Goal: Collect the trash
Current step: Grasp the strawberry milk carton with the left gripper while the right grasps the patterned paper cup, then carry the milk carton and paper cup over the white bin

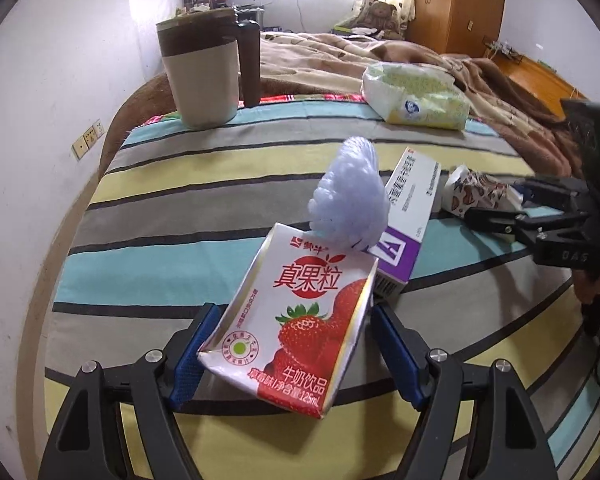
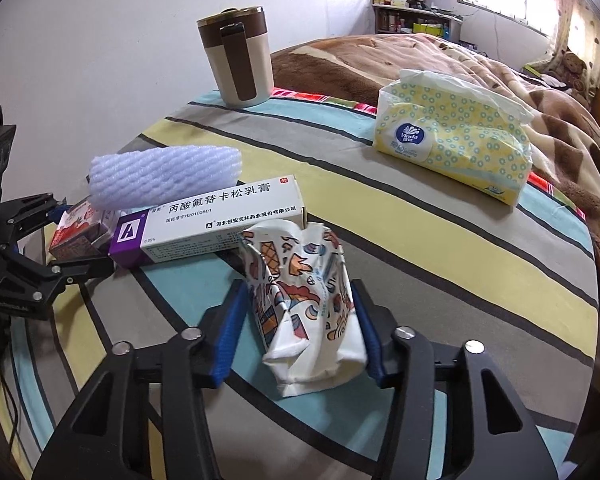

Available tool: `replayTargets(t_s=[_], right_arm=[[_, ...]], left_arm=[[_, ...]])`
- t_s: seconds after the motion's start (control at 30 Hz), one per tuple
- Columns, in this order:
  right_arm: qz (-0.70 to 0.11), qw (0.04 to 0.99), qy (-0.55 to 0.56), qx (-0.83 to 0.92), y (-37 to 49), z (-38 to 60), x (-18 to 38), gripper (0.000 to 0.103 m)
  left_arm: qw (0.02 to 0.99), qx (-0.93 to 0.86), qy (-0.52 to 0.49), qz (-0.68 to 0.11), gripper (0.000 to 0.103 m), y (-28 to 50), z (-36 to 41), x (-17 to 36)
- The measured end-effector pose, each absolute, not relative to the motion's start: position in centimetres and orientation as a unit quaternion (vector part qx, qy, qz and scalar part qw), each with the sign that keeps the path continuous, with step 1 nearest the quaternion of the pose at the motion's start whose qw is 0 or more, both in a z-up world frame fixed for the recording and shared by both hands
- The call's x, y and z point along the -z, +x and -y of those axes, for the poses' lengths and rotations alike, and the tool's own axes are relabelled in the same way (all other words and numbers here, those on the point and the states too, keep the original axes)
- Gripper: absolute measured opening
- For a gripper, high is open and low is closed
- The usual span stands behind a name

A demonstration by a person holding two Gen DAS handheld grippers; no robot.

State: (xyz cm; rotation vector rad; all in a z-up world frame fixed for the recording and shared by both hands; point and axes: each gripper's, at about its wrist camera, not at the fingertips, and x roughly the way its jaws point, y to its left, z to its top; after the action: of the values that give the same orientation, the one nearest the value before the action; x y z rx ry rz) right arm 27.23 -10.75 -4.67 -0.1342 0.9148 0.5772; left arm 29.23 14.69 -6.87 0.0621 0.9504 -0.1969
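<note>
From the left wrist view the strawberry milk carton (image 1: 296,320) fills the foreground; the right wrist view shows only its corner behind the ointment box (image 2: 208,220), the landmark here. Both grippers tilt steeply down toward the striped sheet (image 2: 440,248). The left gripper (image 1: 288,344) stands fairly wide, its blue pads flanking the carton just left of the box; whether they press it I cannot tell. The right gripper (image 2: 300,320), on the box's other side, has its pads against the crumpled paper cup (image 2: 306,300). A foam net sleeve (image 2: 164,176) lies atop the box.
</note>
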Motion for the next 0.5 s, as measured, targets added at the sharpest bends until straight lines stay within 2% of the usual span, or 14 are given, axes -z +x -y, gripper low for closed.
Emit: replayTargets(t_s=[0.07, 0.1, 0.5], right_arm=[[-0.435, 0.855, -0.061, -0.274, 27.0, 10.8, 4.7, 0.047], [-0.435, 0.856, -0.06, -0.273, 26.9, 10.8, 4.6, 0.047], [-0.427, 0.868, -0.029, -0.25, 24.1, 12.5, 3.8, 0.046]], left_arm=[[0.885, 0.096, 0.017, -0.456, 0.072, 29.0, -14.9, 6.7], [0.884, 0.097, 0.013, -0.456, 0.065, 28.9, -14.9, 6.7], [0.885, 0.104, 0.0, -0.455, 0.065, 25.8, -12.4, 5.9]])
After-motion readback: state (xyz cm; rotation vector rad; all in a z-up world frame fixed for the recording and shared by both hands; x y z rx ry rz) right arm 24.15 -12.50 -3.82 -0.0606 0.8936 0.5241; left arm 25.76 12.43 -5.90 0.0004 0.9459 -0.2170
